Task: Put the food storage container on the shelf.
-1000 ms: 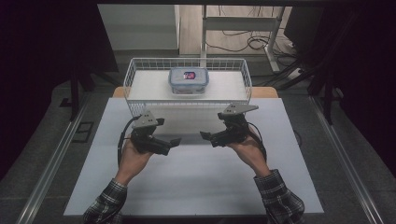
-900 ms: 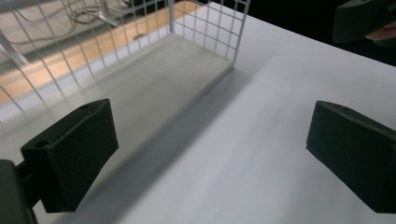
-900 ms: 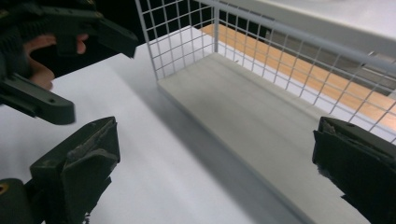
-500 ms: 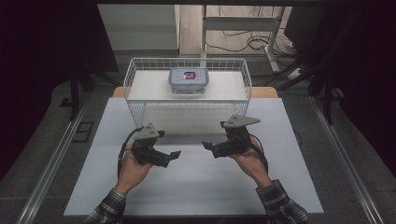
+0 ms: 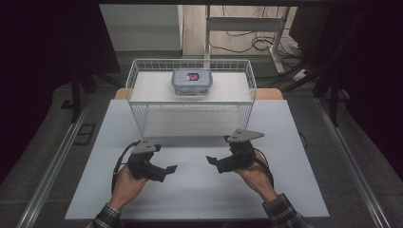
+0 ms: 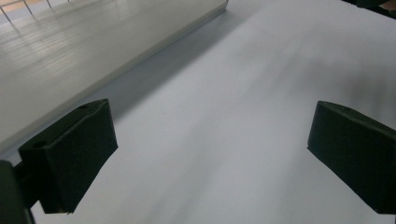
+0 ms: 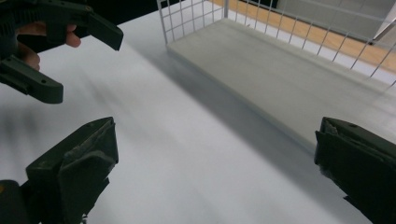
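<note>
A white wire basket (image 5: 142, 111) stands at the back middle of the white table (image 5: 285, 190). Inside it, toward its far side, sits a clear lidded container (image 5: 191, 81) with a blue rim and a red and blue label. My left gripper (image 5: 167, 170) hovers over the table in front of the basket, open, with nothing between its jaws (image 6: 210, 154). My right gripper (image 5: 212, 162) faces it from the right, open and empty too (image 7: 215, 168). In the right gripper view the left gripper (image 7: 51, 46) appears at the top left, and the basket (image 7: 196, 18) at the top right.
The basket's pale base board (image 6: 93, 51) runs along the upper left of the left gripper view. Dark floor and metal rails (image 5: 52, 180) flank the table. A desk frame with cables (image 5: 252, 33) stands behind the basket.
Both hands have drawn back from the basket's front toward the person's side of the table, and lowered. The jaws of both grippers stay open.
</note>
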`<action>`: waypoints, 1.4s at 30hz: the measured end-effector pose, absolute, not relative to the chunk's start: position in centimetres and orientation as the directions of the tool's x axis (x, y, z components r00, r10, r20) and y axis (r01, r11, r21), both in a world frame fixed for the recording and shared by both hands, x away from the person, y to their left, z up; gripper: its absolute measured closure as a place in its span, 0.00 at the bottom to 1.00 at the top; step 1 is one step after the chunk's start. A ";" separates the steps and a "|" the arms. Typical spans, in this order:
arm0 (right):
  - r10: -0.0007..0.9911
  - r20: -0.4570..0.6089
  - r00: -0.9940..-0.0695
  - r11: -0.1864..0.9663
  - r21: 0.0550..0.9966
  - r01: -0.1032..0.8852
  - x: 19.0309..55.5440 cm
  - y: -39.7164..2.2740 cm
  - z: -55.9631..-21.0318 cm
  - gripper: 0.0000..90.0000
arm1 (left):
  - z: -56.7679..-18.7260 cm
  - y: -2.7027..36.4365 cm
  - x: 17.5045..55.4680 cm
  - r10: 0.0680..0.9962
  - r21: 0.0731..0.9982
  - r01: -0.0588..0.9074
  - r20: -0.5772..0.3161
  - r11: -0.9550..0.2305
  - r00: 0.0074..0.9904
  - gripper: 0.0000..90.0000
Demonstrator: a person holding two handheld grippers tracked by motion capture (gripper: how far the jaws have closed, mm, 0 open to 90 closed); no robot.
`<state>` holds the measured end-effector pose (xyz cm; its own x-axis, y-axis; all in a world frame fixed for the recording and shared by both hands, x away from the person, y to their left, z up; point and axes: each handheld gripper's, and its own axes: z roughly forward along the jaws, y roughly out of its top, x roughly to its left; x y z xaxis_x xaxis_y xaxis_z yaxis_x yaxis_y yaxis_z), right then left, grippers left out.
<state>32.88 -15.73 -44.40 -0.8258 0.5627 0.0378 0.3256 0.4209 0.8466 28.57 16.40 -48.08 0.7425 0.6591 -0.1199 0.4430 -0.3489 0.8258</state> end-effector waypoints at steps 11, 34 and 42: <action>0.552 0.001 -0.834 0.462 0.832 0.307 31.0 -16.2 -45.2 0.00 | -49.0 17.2 26.5 0.693 0.828 0.425 -0.062 -0.367 0.719 0.00; 0.608 -0.015 -0.794 0.450 0.830 0.329 28.4 -20.5 -46.4 0.01 | -49.9 19.2 24.1 0.735 0.824 0.444 -0.050 -0.353 0.676 0.01; 0.634 -0.012 -0.773 0.438 0.830 0.346 27.9 -22.0 -47.0 0.01 | -50.4 20.8 23.3 0.759 0.824 0.454 -0.046 -0.339 0.649 0.01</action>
<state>27.91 -22.02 -47.05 -0.7734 0.6338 -0.0119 0.3463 0.4381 0.8295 23.26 20.76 -50.39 0.6492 0.7593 -0.0456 0.4539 -0.3386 0.8242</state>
